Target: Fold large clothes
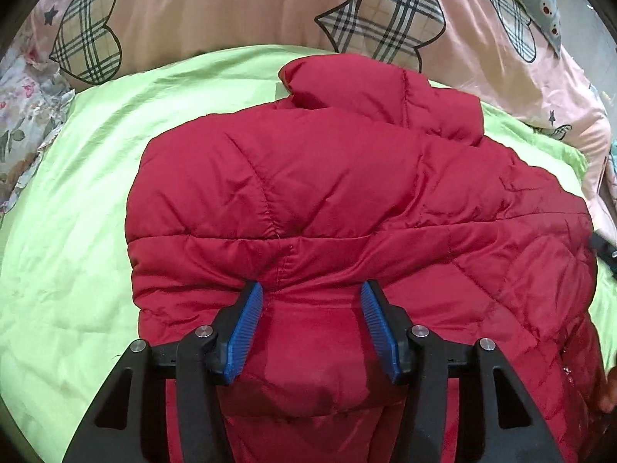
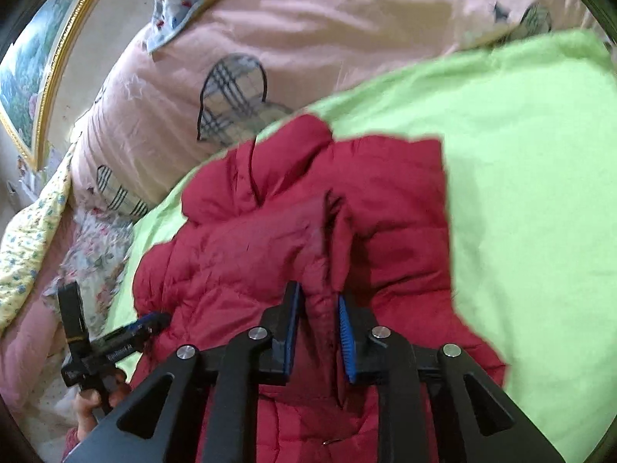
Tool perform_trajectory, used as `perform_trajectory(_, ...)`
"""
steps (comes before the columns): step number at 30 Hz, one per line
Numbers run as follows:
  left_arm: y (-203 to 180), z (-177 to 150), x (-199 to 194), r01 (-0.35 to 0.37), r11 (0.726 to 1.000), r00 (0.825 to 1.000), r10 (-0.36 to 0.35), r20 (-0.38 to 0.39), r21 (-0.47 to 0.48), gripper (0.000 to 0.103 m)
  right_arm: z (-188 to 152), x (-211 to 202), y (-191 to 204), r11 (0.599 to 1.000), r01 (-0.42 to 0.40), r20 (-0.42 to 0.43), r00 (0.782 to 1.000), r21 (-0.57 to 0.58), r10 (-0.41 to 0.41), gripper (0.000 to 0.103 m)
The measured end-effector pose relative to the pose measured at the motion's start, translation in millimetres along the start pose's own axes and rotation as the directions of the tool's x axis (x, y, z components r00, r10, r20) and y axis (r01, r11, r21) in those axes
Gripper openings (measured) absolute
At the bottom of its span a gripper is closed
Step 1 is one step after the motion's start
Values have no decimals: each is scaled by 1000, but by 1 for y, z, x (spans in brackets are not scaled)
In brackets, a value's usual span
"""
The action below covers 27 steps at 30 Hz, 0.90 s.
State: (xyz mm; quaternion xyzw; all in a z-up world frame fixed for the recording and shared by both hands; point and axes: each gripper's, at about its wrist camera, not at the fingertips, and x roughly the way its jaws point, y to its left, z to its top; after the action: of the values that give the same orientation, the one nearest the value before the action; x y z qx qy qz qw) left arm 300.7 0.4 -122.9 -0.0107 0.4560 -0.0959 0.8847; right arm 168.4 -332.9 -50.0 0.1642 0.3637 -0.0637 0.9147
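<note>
A red puffy jacket (image 1: 347, 193) lies on a lime green sheet (image 1: 77, 212), its collar (image 1: 327, 81) at the far end. My left gripper (image 1: 310, 289) is at the jacket's near part. A thick bulge of the padding fills the gap between its blue pads (image 1: 246, 332), and creases gather at both tips. In the right wrist view the jacket (image 2: 250, 250) is bunched. My right gripper (image 2: 318, 301) stands narrowly open over it, with a raised fold of red fabric loose between the fingers. The left gripper (image 2: 154, 320) shows at the jacket's left edge.
A pink quilt with plaid hearts (image 1: 231, 7) is heaped along the far side of the bed. Floral bedding (image 2: 92, 254) lies at the left. A gold-framed picture (image 2: 27, 77) hangs beyond it. A hand (image 2: 96, 397) holds the left gripper's handle.
</note>
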Motion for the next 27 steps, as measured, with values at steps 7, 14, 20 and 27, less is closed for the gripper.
perform_trajectory(7, -2, 0, 1, -12, 1000, 1000, 12, -2, -2, 54, -3, -7, 58, 979, 17, 24, 1000, -202, -13, 40)
perform_trajectory(14, 0, -1, -3, -22, 1000, 1000, 22, -4, 10, 54, -30, 65, 50, 948, 150, -125, 974, -282, -191, 38)
perform_trajectory(20, 2, -3, -40, 28, 999, 996, -31, 87, 28, 54, -35, 71, 33, 954, 164, -130, 971, -251, -201, 38)
perform_trajectory(27, 13, -8, -10, -8, 1000, 1000, 8, 4, 10, 54, -33, 68, 35, 960, 156, -138, 972, -234, -192, 38)
